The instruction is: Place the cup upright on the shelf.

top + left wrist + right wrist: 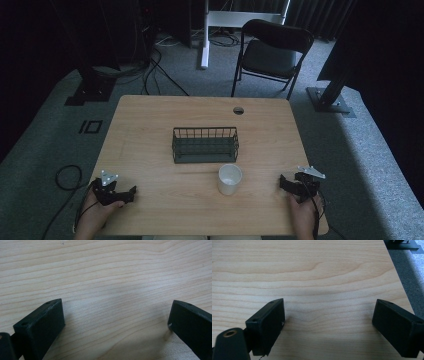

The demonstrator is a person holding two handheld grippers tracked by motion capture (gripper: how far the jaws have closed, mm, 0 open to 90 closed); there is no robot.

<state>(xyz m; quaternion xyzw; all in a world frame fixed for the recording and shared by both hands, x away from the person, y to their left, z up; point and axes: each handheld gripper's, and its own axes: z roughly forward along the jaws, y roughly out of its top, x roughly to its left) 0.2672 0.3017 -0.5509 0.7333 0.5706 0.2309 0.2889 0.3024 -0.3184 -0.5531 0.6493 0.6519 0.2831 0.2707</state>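
Nearby, white cup (pixel 230 179) upright, mouth up, between left tongs (pixel 131 194) and right tongs (pixel 283 182), both wide.

Black folding chair (pixel 272 50) and cables (pixel 155 70) on grey floor (pixel 360 150).

table (pixel 150 130): pale wood, wavy brown grain, seen between both pairs of jaws | left gripper (pixel 116 315): matt black | right gripper (pixel 328 315): matt black | cup (pixel 229 179): white | basket (pixel 205 144): dark wire grid | chair (pixel 270 50): black | floor (pixel 360 150): grey
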